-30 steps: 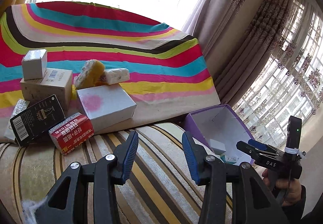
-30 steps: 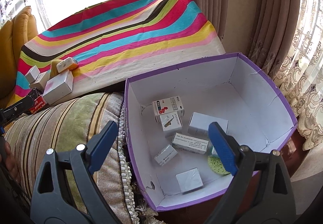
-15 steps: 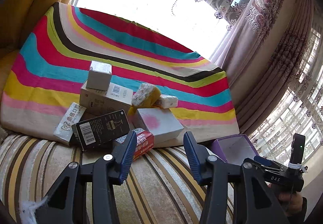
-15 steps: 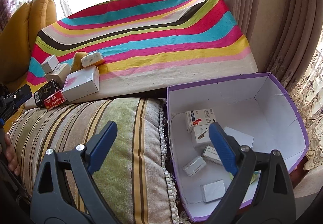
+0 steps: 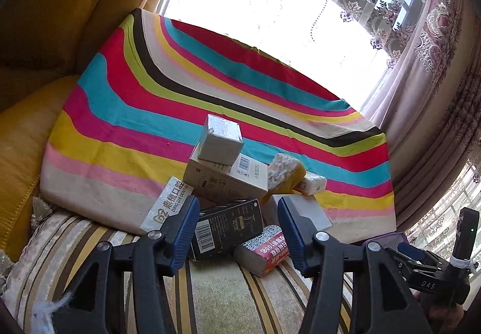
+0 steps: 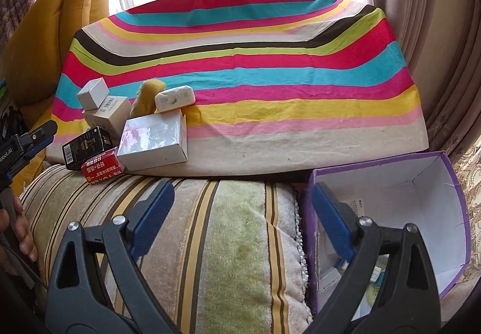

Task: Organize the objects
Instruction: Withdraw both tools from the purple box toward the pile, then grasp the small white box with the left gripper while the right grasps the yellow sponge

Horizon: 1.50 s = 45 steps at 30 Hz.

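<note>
- Cloth (image 6: pixel 240 69): red, teal, pink, yellow, green, black, cream stripes
- Cushion (image 6: pixel 234 243): green, beige, brown stripes
- Bin (image 6: pixel 451 171): purple outside, white inside
- Carton (image 5: pixel 228 225): black

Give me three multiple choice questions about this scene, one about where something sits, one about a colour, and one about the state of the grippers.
1. Where does the small white box sit?
A. on top of the beige carton
B. inside the purple box
C. on the window sill

2. What colour is the outside of the open storage box?
A. green
B. purple
C. orange

3. How do the left gripper and right gripper stand?
A. both shut on boxes
B. one holds a sponge
C. both open, empty

Answers: 1 A, it rests on that carton. 2 B, purple rim and wall. 3 C, nothing between the fingers.
</note>
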### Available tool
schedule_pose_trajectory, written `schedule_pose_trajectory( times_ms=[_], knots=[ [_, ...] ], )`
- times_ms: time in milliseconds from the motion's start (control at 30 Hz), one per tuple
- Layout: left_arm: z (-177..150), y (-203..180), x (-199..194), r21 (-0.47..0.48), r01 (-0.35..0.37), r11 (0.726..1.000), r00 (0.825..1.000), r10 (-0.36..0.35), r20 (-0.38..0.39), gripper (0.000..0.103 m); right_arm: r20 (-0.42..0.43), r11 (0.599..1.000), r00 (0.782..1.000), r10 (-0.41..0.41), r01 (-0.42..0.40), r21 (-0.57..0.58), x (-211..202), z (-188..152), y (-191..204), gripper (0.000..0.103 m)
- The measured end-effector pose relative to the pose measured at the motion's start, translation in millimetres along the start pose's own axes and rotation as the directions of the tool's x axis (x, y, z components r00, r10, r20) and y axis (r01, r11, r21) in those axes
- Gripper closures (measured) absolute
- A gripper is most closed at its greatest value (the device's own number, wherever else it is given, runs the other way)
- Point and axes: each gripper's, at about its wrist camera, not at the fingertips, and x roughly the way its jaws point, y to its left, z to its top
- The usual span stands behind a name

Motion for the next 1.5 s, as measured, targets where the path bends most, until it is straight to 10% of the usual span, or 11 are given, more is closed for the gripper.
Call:
schedule_pose_trajectory(
  times_ms=[1267, 1500],
  knots=[
    [50, 10, 80, 0.036, -0.127, 0.991, 0.991, 0.128, -0.036, 0.043, -0.101, 0.951, 0.988, 0.121, -0.144, -0.274, 124, 115, 114, 0.009],
    [49, 14, 82, 0.034, -0.107, 0.994, 0.993, 0.108, -0.048, 0.056, -0.134, 0.945, 0.98, 0.148, -0.18, -0.274, 130, 113, 115, 0.043]
  ],
)
